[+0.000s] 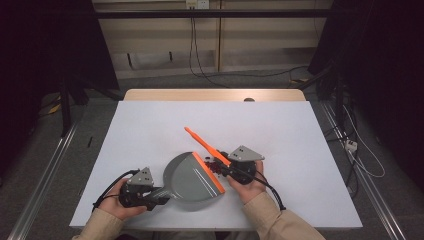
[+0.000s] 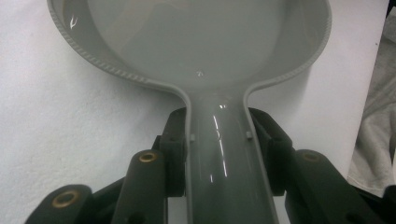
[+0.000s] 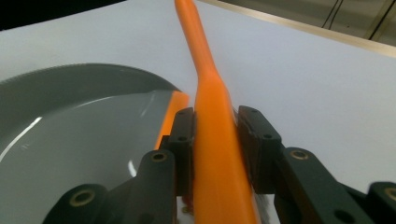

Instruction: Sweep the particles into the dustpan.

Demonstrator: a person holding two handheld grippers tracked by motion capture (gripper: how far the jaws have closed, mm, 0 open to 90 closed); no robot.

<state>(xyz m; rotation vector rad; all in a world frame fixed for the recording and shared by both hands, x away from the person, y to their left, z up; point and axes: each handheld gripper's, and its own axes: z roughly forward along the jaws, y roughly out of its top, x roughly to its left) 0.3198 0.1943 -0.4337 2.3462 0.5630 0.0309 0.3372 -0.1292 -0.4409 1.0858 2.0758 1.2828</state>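
A grey dustpan [image 1: 192, 176] with an orange front lip lies on the white table, its handle pointing toward the lower left. My left gripper [image 1: 152, 196] is shut on the dustpan handle [image 2: 219, 154], the pads pressing both sides of it. My right gripper [image 1: 226, 167] is shut on an orange brush [image 1: 202, 144], whose handle [image 3: 212, 130] runs up and away between the pads [image 3: 183, 140]. The brush end sits right at the dustpan's orange lip [image 3: 170, 119], with a small dark red clump [image 1: 215, 165] of bits there.
The white table top [image 1: 150, 125] stretches wide behind and to both sides. A wooden edge [image 1: 215, 95] borders its far side. Cables [image 1: 350, 150] lie on the floor at the right, and a metal rail [image 1: 45, 170] runs along the left.
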